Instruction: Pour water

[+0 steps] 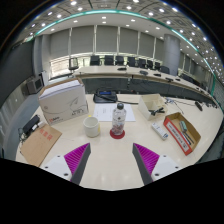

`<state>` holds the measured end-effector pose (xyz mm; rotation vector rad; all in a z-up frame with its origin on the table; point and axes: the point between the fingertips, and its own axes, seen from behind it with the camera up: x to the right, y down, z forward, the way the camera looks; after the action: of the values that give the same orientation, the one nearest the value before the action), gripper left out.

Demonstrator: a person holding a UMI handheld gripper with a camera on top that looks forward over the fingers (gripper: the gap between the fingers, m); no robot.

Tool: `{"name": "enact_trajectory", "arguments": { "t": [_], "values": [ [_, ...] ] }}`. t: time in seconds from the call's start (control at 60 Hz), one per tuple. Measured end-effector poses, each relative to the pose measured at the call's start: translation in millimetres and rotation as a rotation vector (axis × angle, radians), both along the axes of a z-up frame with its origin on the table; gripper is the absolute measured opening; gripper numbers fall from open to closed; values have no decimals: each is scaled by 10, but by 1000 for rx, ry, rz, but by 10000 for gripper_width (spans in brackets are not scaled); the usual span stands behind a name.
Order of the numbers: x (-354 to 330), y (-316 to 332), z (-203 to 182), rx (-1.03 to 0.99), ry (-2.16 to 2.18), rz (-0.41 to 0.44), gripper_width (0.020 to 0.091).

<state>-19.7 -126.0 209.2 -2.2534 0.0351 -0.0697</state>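
**Approach to the bottle, nothing yet gripped**

Gripper view: The task is judged to be at its opening step. A water bottle [118, 120] is seen upright on the table [110, 160], beyond the fingers, with a white cup [92, 127] just beside it. The gripper [111, 160] is held wide open and empty, touching nothing. An advance is called for next, until the bottle is bracketed by the pads [78, 155].

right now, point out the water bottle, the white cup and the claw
water bottle [118, 121], gripper view, on the middle of its clear body
white cup [91, 127], gripper view, on its side wall, left of the bottle
claw [113, 158], gripper view, midway between its open fingertips, nothing held
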Motion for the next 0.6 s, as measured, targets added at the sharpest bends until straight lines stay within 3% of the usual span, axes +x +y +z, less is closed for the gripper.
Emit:
{"name": "enact_trajectory", "arguments": {
  "t": [0.3,0.6],
  "values": [
    [-298,-698,133,-5,-13,-17,862],
    [-344,-817,221,12,-64,-9,861]
  ]
}}
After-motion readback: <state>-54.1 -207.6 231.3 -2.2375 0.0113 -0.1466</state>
